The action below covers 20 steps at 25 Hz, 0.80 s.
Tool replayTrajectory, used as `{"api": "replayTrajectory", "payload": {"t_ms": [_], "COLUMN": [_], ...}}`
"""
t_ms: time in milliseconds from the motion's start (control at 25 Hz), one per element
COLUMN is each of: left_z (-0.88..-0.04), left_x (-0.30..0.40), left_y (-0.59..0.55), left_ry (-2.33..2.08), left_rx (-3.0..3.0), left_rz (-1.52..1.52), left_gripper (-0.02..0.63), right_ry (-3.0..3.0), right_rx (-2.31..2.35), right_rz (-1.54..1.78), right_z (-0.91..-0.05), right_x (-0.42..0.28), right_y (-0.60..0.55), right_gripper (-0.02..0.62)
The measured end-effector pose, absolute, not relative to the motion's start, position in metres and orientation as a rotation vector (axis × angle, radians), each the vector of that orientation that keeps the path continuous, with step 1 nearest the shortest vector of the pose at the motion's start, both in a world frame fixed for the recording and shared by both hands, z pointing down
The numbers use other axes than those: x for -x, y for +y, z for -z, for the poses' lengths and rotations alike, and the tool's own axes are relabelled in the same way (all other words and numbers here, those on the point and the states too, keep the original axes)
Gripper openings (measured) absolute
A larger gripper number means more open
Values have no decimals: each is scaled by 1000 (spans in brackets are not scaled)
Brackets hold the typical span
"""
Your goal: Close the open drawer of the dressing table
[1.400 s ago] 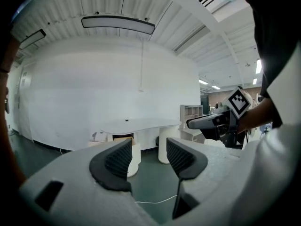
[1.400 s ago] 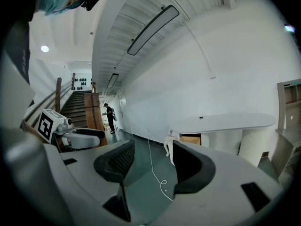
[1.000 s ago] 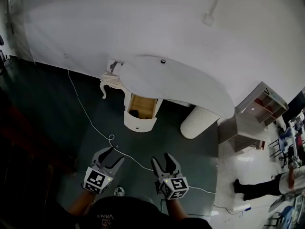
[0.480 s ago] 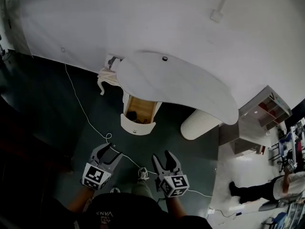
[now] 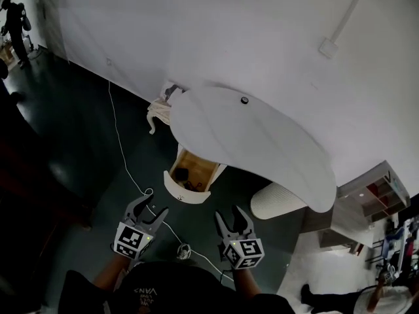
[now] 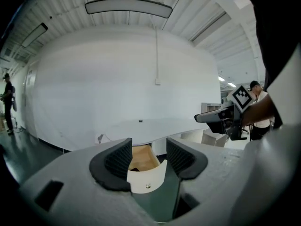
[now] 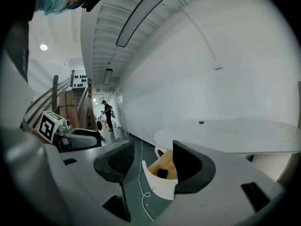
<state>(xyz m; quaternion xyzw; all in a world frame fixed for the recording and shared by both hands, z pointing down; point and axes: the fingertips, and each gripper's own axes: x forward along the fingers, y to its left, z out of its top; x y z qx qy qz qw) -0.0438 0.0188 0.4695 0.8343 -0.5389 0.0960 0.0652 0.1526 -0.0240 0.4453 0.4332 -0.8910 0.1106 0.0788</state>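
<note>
The dressing table [image 5: 255, 142] has a white curved top and stands against the white wall. Its drawer [image 5: 190, 178] is pulled out, showing a wood inside, a curved white front with a small knob, and a dark item [image 5: 181, 173] in it. My left gripper [image 5: 149, 206] and right gripper [image 5: 229, 214] hover above the dark floor, short of the drawer, both open and empty. In the left gripper view the drawer front [image 6: 146, 178] shows between the open jaws of the left gripper [image 6: 149, 157]. In the right gripper view the drawer [image 7: 162, 182] lies ahead of the right gripper [image 7: 150, 166].
A white cable [image 5: 124, 156] runs over the floor from the wall toward my feet. A white ribbed cylinder [image 5: 278, 201] stands right of the drawer, with a shelf unit [image 5: 373, 198] beyond it. A person [image 5: 14, 21] stands far left. A small black object [image 5: 244, 100] sits on the tabletop.
Both grippers have moved forward toward the dressing table, and the drawer now lies closer in front of them. The drawer stays pulled out, and both grippers' jaws keep the same opening.
</note>
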Motion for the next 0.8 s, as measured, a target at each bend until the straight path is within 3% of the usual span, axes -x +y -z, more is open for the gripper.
{"api": "replayTrajectory", "payload": {"t_ms": [400, 800], "left_z": [-506, -572], "left_x": [47, 49], "left_y": [-16, -46], "left_ry": [-1826, -1691], "left_rx": [-2356, -2326], "left_rz": [-332, -505], "left_gripper": [221, 222], "right_ry": [-2716, -2693], "right_rx": [-1102, -1096], "right_rz": [-362, -428], "right_z": [-456, -477], "right_x": [-157, -144], "right_y": [-74, -98], "right_gripper": [239, 239]}}
